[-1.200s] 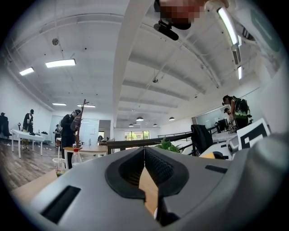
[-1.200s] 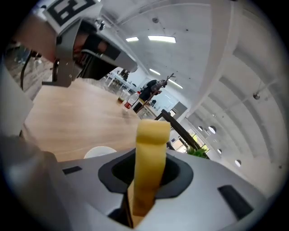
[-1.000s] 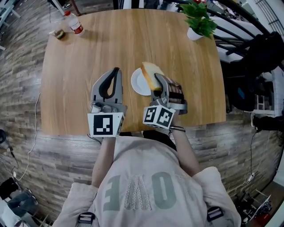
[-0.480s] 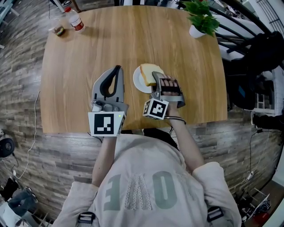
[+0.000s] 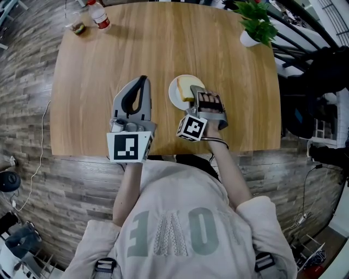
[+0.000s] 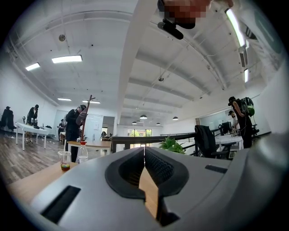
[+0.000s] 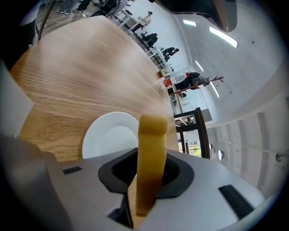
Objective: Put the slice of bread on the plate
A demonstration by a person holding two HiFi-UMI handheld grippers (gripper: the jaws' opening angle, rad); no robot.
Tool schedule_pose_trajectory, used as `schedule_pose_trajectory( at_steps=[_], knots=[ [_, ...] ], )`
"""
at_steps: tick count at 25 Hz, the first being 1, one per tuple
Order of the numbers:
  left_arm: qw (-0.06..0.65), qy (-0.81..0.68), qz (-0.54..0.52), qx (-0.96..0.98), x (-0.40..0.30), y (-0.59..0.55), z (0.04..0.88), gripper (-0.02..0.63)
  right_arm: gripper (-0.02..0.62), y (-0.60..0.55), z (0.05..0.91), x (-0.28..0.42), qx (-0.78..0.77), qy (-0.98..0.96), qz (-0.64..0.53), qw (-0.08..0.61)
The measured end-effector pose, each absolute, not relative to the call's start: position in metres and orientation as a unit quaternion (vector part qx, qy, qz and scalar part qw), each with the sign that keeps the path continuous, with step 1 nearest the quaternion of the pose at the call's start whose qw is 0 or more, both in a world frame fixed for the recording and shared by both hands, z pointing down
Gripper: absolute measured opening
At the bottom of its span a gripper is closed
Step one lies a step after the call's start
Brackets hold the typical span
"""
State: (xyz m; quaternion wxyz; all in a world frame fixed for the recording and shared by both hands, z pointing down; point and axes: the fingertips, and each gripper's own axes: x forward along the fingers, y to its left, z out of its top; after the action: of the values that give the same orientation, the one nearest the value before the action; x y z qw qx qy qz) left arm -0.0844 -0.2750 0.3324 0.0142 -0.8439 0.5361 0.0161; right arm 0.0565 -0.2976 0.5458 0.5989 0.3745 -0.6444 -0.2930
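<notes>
In the head view the right gripper (image 5: 197, 93) covers the near part of the slice of bread (image 5: 188, 86) and of the white plate (image 5: 175, 93), so whether the two touch is hard to tell. The plate sits right of the table's (image 5: 92, 98) middle, with bare wood toward the far edge. A bottle (image 5: 98, 14) and a cup (image 5: 78, 27) stand at the far left corner, a potted plant (image 5: 256, 24) at the far right. The left gripper (image 5: 143, 80) hovers beside the plate. In the left gripper view its jaws are pressed together on nothing. In the right gripper view the jaws pinch the thick, pale yellow slice edge-on over the plate, its lower end hidden.
</notes>
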Motion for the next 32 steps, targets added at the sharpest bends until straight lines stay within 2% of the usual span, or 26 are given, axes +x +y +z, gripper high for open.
schedule_pose_trajectory(
  at_steps=[10,15,16,19,27,32],
  knots=[
    [0.012,0.543,0.014,-0.839,-0.093,-0.28,0.338,0.008,0.092,-0.303,0.557,0.058,0.364,-0.647,-0.283,0.608],
    [0.02,0.539,0.0,-0.842,-0.091,-0.279,0.339,0.008,0.094,-0.3,0.563,0.048,0.347,-0.689,-0.235,0.592],
    [0.023,0.537,-0.003,-0.843,-0.09,-0.279,0.339,0.008,0.106,-0.3,0.564,0.047,0.346,-0.699,-0.214,0.588],
    [0.019,0.539,-0.006,-0.842,-0.092,-0.278,0.34,0.008,0.23,-0.299,0.57,0.045,0.332,-0.729,-0.144,0.581],
    [0.031,0.536,-0.019,-0.843,-0.093,-0.285,0.34,0.008,0.308,-0.294,0.571,0.037,0.259,-0.797,-0.061,0.543],
    [0.028,0.531,-0.017,-0.847,-0.09,-0.287,0.341,0.008,0.334,-0.289,0.567,0.035,0.237,-0.815,-0.024,0.528]
  ],
)
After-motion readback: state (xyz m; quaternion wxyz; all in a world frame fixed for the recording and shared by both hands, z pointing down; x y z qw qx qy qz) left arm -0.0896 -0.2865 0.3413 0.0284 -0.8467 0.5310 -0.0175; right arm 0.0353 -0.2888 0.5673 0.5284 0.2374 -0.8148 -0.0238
